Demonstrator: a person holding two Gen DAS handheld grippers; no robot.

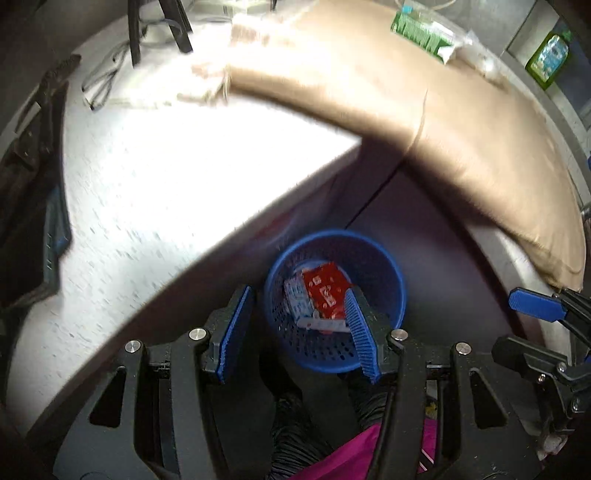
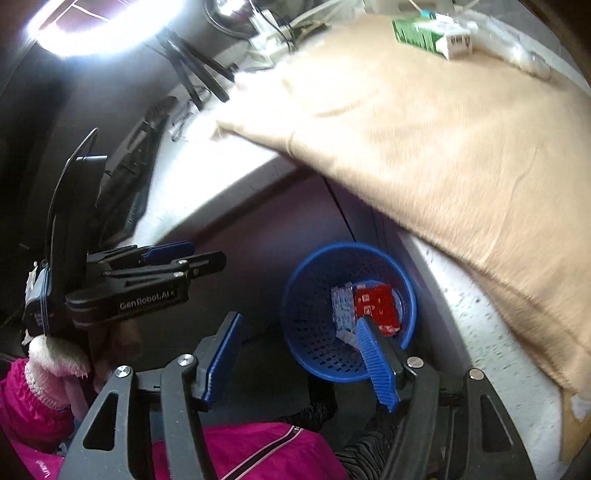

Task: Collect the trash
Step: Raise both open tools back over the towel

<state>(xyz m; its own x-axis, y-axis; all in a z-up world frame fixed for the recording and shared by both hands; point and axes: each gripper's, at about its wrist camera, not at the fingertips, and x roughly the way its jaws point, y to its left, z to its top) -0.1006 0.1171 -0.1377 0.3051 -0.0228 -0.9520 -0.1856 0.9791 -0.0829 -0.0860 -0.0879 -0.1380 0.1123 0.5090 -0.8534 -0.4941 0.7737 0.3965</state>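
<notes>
A blue perforated trash basket (image 1: 373, 254) stands on the dark floor below the table edge; it also shows in the right wrist view (image 2: 314, 332). Inside lie a red wrapper (image 1: 325, 291) (image 2: 376, 304) and a pale blue-and-white wrapper (image 1: 297, 299) (image 2: 341, 308). My left gripper (image 1: 299, 306) hangs open and empty over the basket. My right gripper (image 2: 299, 332) is open and empty above the basket's left rim. The left gripper (image 2: 173, 254) shows from the side in the right wrist view, the right gripper's blue pad (image 1: 535, 304) at the left view's right edge.
A white speckled table (image 1: 147, 192) with a tan cloth (image 1: 424, 110) (image 2: 443, 147) runs above the basket. A green carton (image 1: 421, 35) (image 2: 428, 35) lies on the cloth at the far side. Black cables and a stand (image 1: 155, 33) sit at the table's back left.
</notes>
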